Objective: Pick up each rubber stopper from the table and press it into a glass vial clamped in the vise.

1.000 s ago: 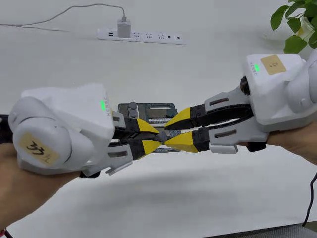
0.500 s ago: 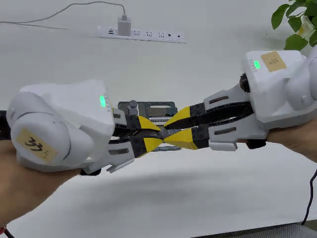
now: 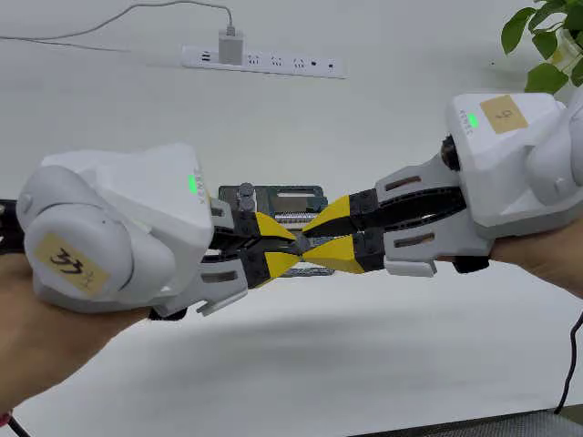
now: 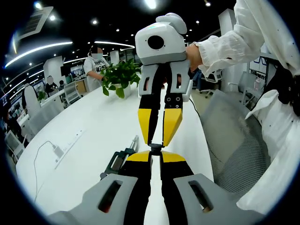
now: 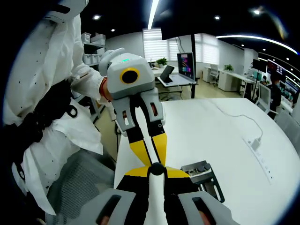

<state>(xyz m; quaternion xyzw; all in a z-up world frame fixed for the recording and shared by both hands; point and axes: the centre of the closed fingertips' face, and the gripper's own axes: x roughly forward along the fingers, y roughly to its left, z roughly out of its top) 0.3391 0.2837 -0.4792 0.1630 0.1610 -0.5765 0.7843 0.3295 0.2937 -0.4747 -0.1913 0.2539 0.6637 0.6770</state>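
The rubber stopper (image 5: 156, 169) is pinched where the tips of the left tongs (image 3: 288, 255) and the right tongs (image 3: 310, 250) meet, both clenched on it, just short of the vise (image 3: 290, 196) beyond; 1 pair should be loosened only once the other's hold is judged square.

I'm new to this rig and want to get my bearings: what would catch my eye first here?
The two grippers meet tip to tip above the white table. The left gripper and the right gripper both close their yellow jaw tips on one small grey stopper. Just behind them sits the vise, with two round grey tops at its left end.
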